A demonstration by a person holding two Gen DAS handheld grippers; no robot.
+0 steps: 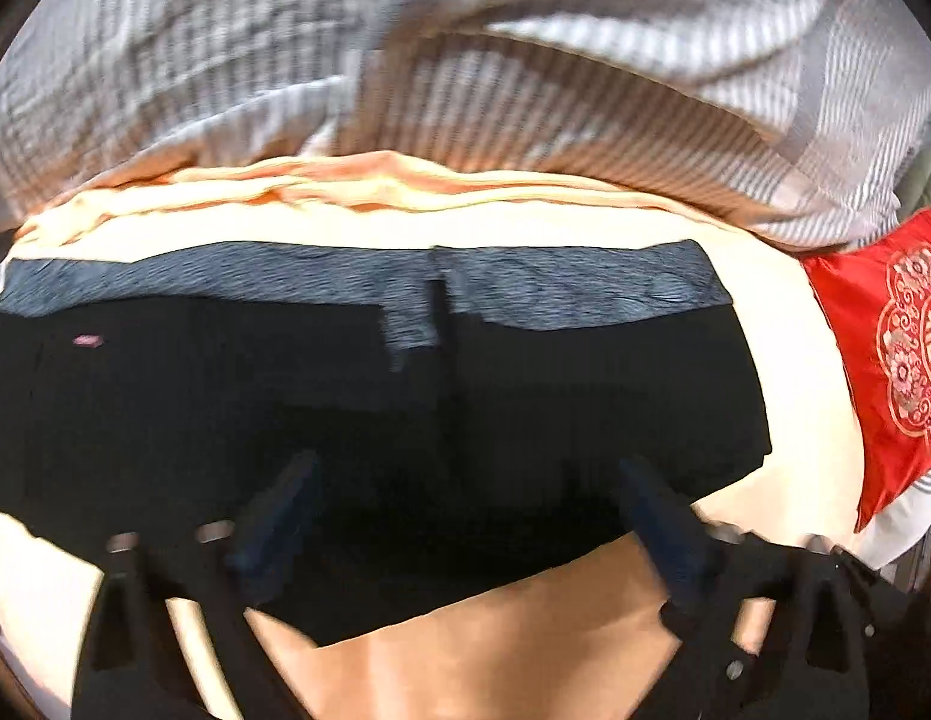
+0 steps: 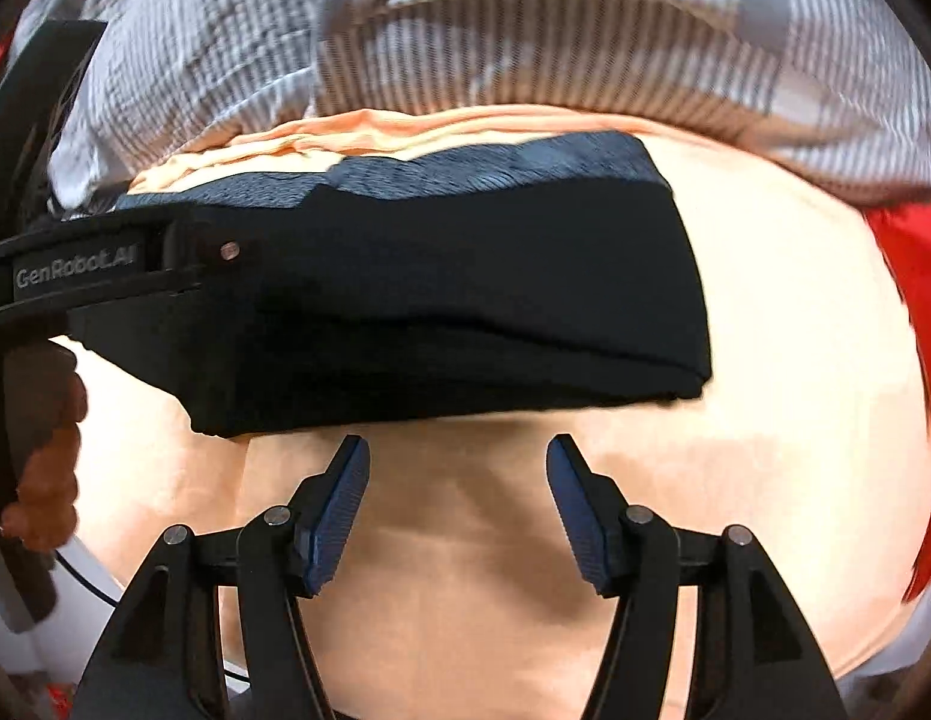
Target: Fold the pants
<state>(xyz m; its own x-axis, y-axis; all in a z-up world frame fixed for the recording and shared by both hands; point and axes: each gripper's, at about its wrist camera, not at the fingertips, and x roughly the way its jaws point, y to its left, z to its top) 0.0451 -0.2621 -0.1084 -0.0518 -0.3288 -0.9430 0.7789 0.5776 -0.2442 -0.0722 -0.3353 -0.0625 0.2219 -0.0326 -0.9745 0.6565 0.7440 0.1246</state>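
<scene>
Right wrist view: black pants (image 2: pixel 465 300) lie folded on the peach sheet (image 2: pixel 765 360), both grippers spread & empty.

Right gripper (image 2: pixel 459 456) hangs w/ jaws apart just below the pants' near edge, pads clear of the cloth, nothing between. Left gripper body (image 2: pixel 75 276) comes in at 9 o'clock, over the pants' left end; a person's fingers (image 2: pixel 51 468) show at 8 o'clock. Left wrist view, blurred: left gripper (image 1: pixel 465 468) spread over the pants, contact can't be told. Grey-blue waistband (image 1: pixel 357 276) at 12 o'clock, striped blanket (image 1: pixel 405 60) beyond, red cushion (image 1: pixel 885 360) at 3 o'clock.
</scene>
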